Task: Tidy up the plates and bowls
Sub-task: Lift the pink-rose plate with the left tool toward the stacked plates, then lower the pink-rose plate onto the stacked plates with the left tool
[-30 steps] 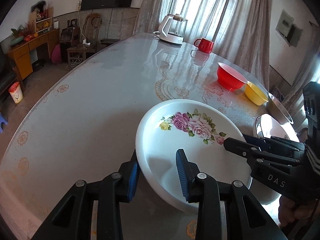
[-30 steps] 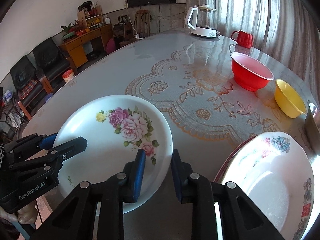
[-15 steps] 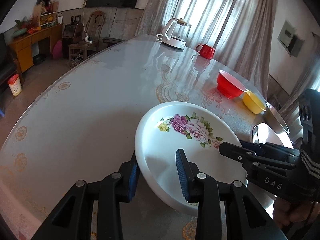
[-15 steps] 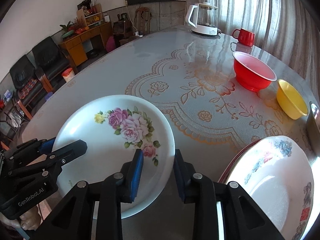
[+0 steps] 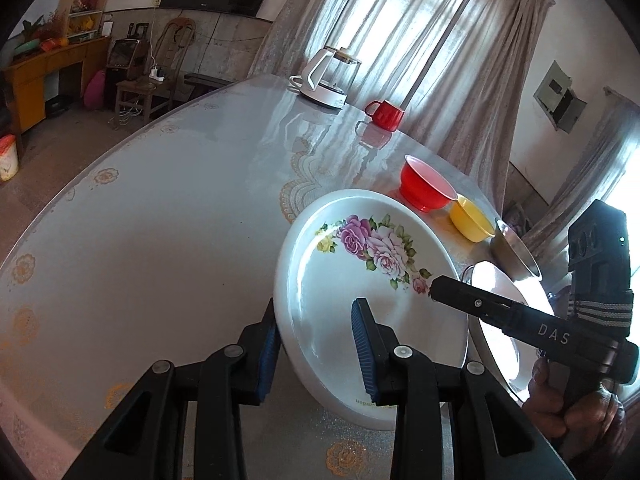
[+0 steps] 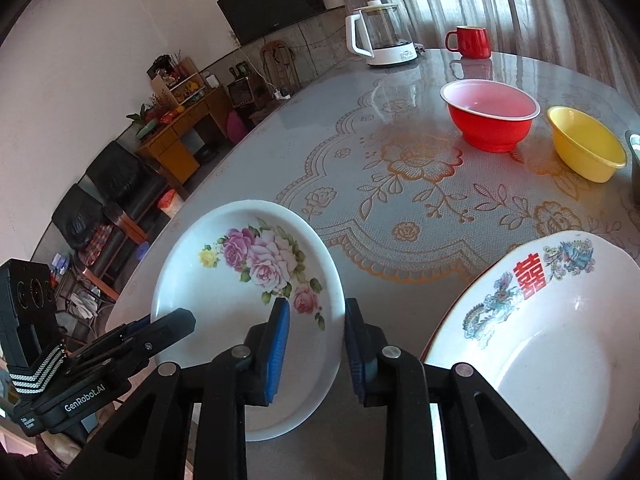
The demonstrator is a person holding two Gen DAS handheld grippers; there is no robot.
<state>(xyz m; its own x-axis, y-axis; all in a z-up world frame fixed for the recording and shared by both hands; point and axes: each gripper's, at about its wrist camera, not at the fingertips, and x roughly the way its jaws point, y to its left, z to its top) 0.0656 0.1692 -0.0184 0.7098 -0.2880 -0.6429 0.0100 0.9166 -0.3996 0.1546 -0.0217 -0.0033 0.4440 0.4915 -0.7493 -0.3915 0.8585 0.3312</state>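
Note:
A white deep plate with pink roses [image 5: 360, 280] [image 6: 240, 292] hangs tilted just above the glass table [image 5: 160, 220], held at two sides. My left gripper [image 5: 316, 348] is shut on its left rim, one pad under and one pad inside. On the opposite rim my right gripper [image 6: 314, 344] is shut the same way. Each gripper shows in the other's view: the right one [image 5: 520, 324], the left one [image 6: 132, 344]. To the right lies a second white plate with a red character and dragon print [image 6: 560, 340] [image 5: 496, 292].
A red bowl [image 6: 490, 120], a yellow bowl [image 6: 584, 144] and a steel bowl [image 5: 514, 252] stand in a row behind the plates. A white kettle [image 6: 380, 36] and a red mug [image 6: 472, 42] sit at the far edge. A hand [image 5: 568, 404] holds the right gripper.
The rose plate has come up off the table and tilted, shifting slightly toward the second plate. Both grippers have kept their hold and rolled with it.

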